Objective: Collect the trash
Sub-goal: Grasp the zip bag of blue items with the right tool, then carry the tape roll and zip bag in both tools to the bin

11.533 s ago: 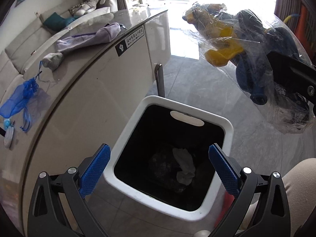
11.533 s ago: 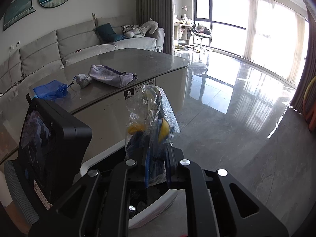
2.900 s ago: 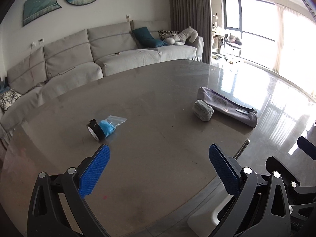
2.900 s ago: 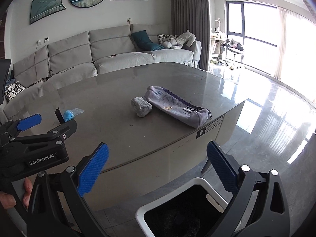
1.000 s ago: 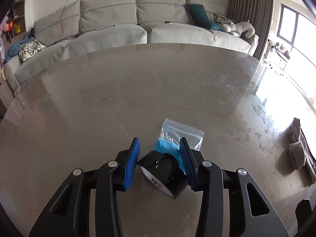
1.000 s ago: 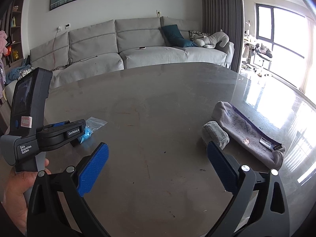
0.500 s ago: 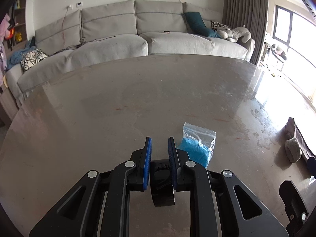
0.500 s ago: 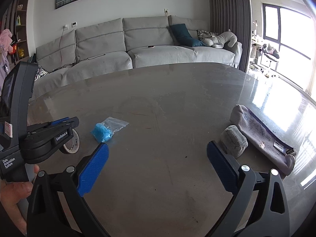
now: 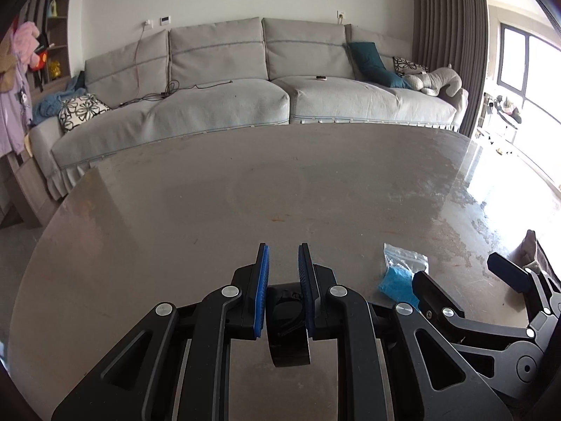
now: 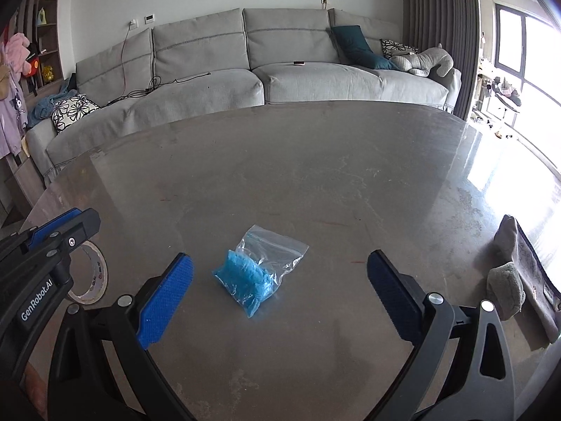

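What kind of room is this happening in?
Most likely a home living room: a long grey sofa with cushions behind a big grey table, framed pictures on the wall, and curtains beside a window.

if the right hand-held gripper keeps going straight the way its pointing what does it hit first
Most likely the zip bag of blue material, lying on the table between the open fingers of the right hand-held gripper. Depth is unclear, so it might touch the tabletop first.

My left fingers cover most of the tape roll; on the right wrist view its left half is hidden, and the grey pouch is partly cut off
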### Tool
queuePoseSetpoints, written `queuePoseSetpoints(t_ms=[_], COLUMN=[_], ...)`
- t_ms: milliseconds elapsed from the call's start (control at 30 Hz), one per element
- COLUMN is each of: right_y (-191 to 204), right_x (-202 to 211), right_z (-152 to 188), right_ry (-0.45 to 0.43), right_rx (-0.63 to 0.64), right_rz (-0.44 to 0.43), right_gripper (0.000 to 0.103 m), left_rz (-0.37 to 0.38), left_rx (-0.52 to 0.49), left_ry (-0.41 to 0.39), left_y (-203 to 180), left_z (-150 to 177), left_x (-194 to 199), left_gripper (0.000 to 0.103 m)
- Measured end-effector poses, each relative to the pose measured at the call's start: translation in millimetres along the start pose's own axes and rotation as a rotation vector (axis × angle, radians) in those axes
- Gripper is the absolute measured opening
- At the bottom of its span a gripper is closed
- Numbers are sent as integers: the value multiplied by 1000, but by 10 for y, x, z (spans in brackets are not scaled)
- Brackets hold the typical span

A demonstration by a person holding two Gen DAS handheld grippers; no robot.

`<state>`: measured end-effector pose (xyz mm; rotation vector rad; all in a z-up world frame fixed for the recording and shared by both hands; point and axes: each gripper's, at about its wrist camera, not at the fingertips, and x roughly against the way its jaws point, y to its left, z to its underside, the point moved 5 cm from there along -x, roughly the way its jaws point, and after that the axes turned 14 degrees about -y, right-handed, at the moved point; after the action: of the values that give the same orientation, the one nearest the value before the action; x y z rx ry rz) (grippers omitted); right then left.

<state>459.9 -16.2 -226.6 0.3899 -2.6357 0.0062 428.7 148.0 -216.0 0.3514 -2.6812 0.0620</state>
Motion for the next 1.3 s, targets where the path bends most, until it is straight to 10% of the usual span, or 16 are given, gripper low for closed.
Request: queuePoseSetpoints(t_ms=[633,767,867,1300], right_y=[327,376,418,288], right_x=[-525,-526,-474,181], right_z=[211,225,209,14], right_ry=[203,208,186,62], right_rx=[-22,38,47,58], right_rz=[-22,16,-7,8], right_gripper=[97,84,44,34], left_rz=[-20,-19,-21,10], left_rx=[31,36,37,18], left_ry=[11,16,8,-24], left_y=[210,193,200,107], left_z=[-39,-28,-40,-83], left_x=[-285,-273,-245,-8], left_gripper=[17,17,17,17])
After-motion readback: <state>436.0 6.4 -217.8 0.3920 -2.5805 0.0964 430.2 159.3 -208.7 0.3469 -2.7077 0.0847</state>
